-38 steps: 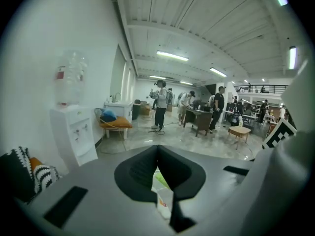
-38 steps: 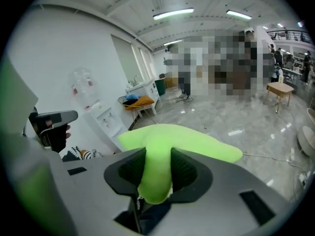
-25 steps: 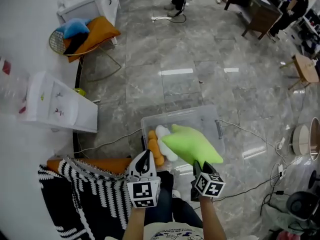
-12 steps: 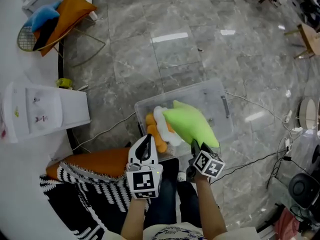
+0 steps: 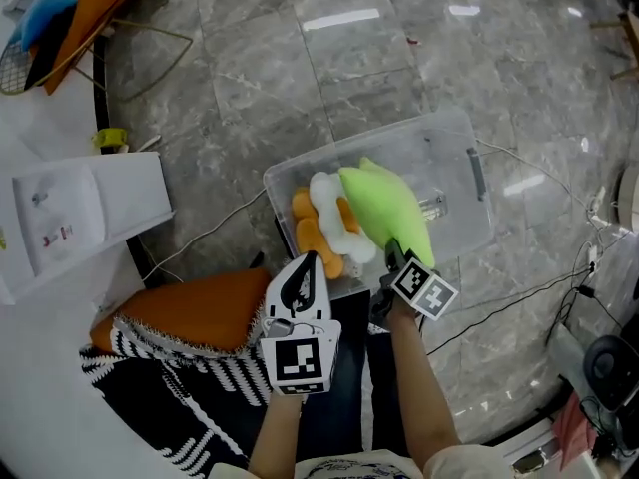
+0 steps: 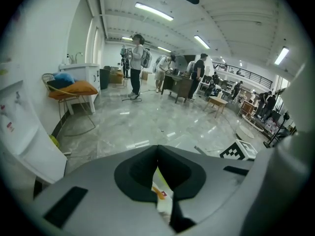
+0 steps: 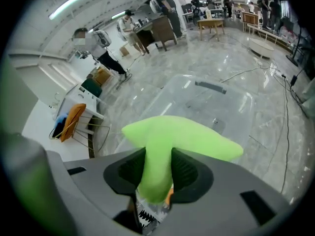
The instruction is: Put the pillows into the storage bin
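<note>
A clear plastic storage bin (image 5: 399,134) stands on the grey floor in front of me. At its left end lies a white and orange pillow (image 5: 329,211). My right gripper (image 5: 395,257) is shut on a bright green pillow (image 5: 387,208), holding it by one corner just over the bin's near side. In the right gripper view the green pillow (image 7: 182,136) is pinched between the jaws (image 7: 157,154) with the bin (image 7: 216,102) beyond. My left gripper (image 5: 305,270) hovers at the bin's near left corner, and its jaws (image 6: 157,149) meet at the tips with nothing in them.
An orange cushion (image 5: 195,310) and a black and white striped blanket (image 5: 165,392) lie at lower left. A white cabinet (image 5: 75,218) stands to the left. A wire chair with orange and blue cushions (image 5: 60,8) is at top left. Cables (image 5: 519,287) cross the floor on the right.
Both grippers have sunk toward the bin. The green pillow has come down with the right gripper and now hangs lower over the bin's near side.
</note>
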`<state>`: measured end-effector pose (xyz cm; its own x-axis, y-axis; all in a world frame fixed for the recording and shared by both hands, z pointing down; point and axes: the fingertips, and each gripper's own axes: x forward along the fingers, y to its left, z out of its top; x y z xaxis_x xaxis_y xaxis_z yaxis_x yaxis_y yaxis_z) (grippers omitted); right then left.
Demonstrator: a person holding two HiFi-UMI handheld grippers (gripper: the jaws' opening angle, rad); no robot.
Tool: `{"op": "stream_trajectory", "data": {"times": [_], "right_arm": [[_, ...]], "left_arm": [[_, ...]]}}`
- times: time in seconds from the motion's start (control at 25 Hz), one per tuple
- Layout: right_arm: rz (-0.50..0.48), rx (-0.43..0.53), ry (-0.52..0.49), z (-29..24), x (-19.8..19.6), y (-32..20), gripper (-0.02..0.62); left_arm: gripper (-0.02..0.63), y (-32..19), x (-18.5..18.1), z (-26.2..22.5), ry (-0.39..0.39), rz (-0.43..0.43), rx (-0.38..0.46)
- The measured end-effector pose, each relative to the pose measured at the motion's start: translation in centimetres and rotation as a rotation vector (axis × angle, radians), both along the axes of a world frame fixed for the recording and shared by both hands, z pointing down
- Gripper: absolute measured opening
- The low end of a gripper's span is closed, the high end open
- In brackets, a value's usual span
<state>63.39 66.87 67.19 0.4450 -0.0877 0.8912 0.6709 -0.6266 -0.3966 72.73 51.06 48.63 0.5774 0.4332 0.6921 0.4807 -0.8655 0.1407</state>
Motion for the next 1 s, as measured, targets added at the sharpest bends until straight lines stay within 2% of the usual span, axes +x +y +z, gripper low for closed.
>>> {"op": "stream_trajectory", "data": {"times": [0.4, 0.6, 1.0], "right_arm": [[0.046, 0.025, -0.06, 8.4, 1.2, 0.6, 0.157], [0.071, 0.045, -0.081, 11.4, 2.5, 0.4, 0.16], [0.037, 0.058, -0.086, 15.6, 3.5, -1.3, 0.192]], "left_arm": [[0.014, 0.6, -2.5, 6.9, -0.103, 0.018, 0.013], [0.014, 1.0, -1.6, 8.3, -0.068, -0.045, -0.044], [0.014, 0.5, -0.9, 10.0, -0.079, -0.064, -0.043]]}}
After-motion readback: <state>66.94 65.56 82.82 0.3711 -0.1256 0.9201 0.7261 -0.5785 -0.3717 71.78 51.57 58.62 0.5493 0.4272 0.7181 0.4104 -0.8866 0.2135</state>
